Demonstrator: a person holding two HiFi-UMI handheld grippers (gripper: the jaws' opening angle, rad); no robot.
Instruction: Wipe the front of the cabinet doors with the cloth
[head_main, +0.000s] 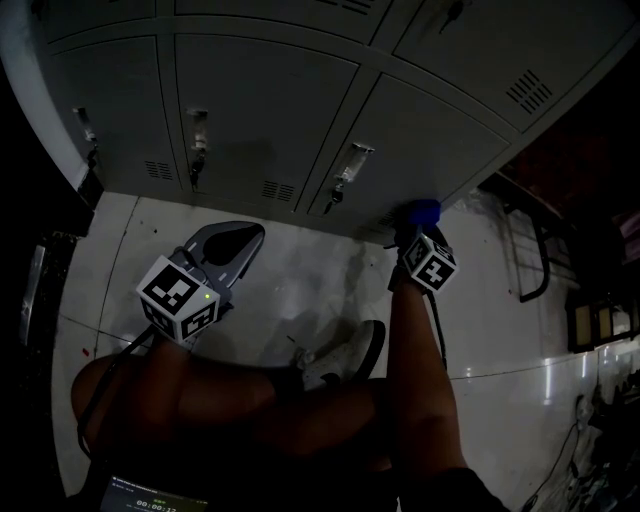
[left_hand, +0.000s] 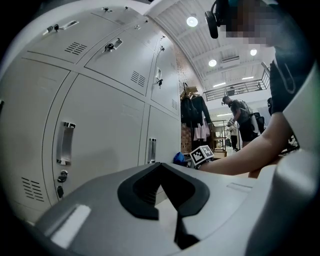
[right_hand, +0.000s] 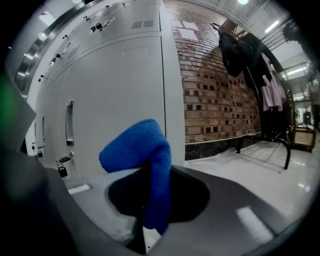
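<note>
1. Beside the lowest cabinet doors (head_main: 270, 110), the right gripper (right_hand: 152, 172) clenches the blue cloth (right_hand: 137, 147); contact with the door is unclear.
2. Left gripper (left_hand: 161, 172): jaws together, empty, over the floor (head_main: 310, 275).

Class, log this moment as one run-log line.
right gripper: shut on cloth | cloth: at bottom door, contact unclear | left gripper: shut, empty, over floor

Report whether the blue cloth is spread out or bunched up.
Bunched up: the blue cloth hangs doubled over, pinched in the right gripper.
</note>
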